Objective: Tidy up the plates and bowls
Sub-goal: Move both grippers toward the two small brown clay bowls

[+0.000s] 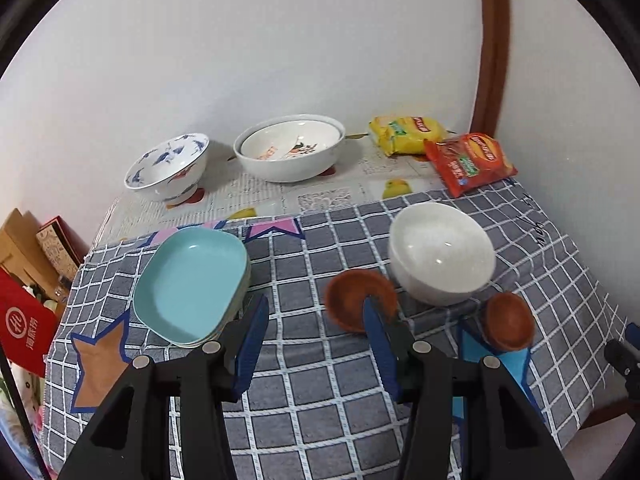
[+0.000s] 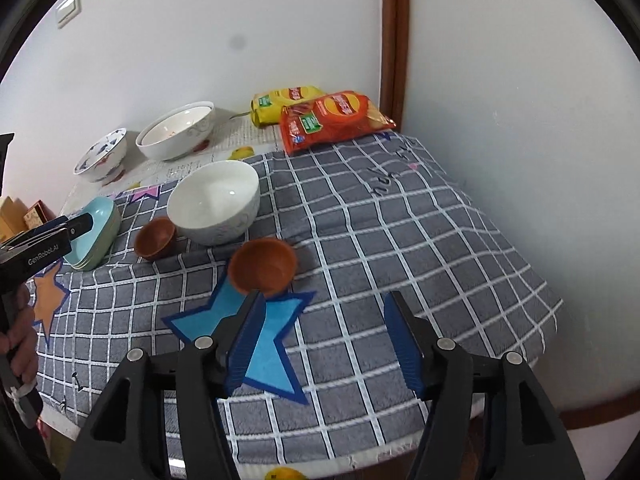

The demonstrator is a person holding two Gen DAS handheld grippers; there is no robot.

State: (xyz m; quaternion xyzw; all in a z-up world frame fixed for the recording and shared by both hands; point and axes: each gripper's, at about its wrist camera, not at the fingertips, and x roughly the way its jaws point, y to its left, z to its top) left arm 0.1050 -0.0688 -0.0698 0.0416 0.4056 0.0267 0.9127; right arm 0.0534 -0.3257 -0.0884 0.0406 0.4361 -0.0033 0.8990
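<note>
Grey checked tablecloth (image 2: 360,240) over the tabletop; along the back edge by the wall, nested white bowls (image 1: 290,148) beside a blue-patterned bowl (image 1: 168,168) toward the back-left corner, yellow snack bag (image 1: 406,134) and red snack bag (image 1: 470,162) toward the back-right corner. Mid-cloth, plain white bowl (image 1: 440,256), stack of teal plates (image 1: 190,284) near the left edge, one small brown bowl (image 1: 360,300) just left of the white bowl, second small brown bowl (image 2: 262,266) nearer the front. Left gripper (image 1: 316,316) jaws wide apart, empty, right fingertip overlapping the first brown bowl; right gripper (image 2: 324,304) jaws wide apart, empty, above the cloth just in front of the second brown bowl.
</note>
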